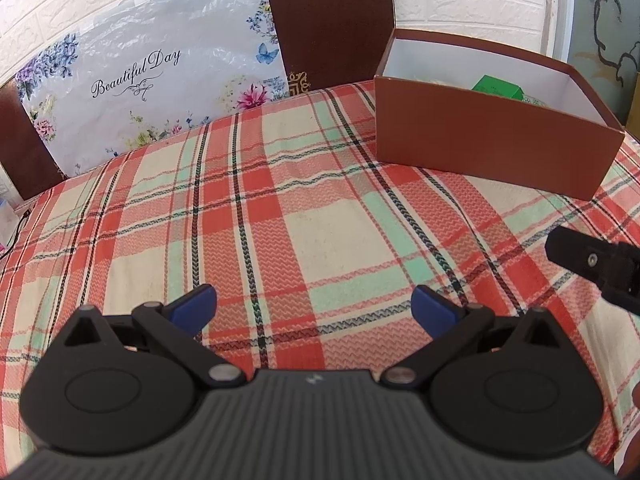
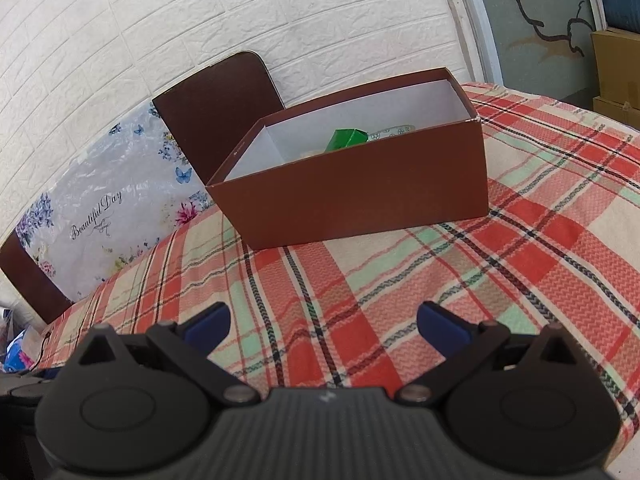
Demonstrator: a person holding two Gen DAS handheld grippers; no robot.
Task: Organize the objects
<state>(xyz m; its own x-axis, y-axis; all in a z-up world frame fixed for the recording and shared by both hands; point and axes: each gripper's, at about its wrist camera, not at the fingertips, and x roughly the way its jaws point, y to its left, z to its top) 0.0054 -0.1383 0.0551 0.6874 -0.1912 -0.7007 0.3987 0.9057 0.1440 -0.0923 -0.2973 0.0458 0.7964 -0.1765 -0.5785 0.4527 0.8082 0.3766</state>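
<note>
The left gripper [image 1: 314, 306] hovers over the plaid tablecloth [image 1: 280, 220], its blue-tipped jaws spread wide with nothing between them. The right gripper [image 2: 323, 322] hangs above the same cloth, jaws likewise spread and empty. In the left wrist view, the right gripper's black body shows just off to the right.

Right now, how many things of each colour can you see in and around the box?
Brown: 1, the box itself
Green: 1, a small carton inside the box
White with a pattern: 1, something behind the carton, mostly hidden
Black with blue tips: 2, left tool and right tool, both open
Total: 5
</note>
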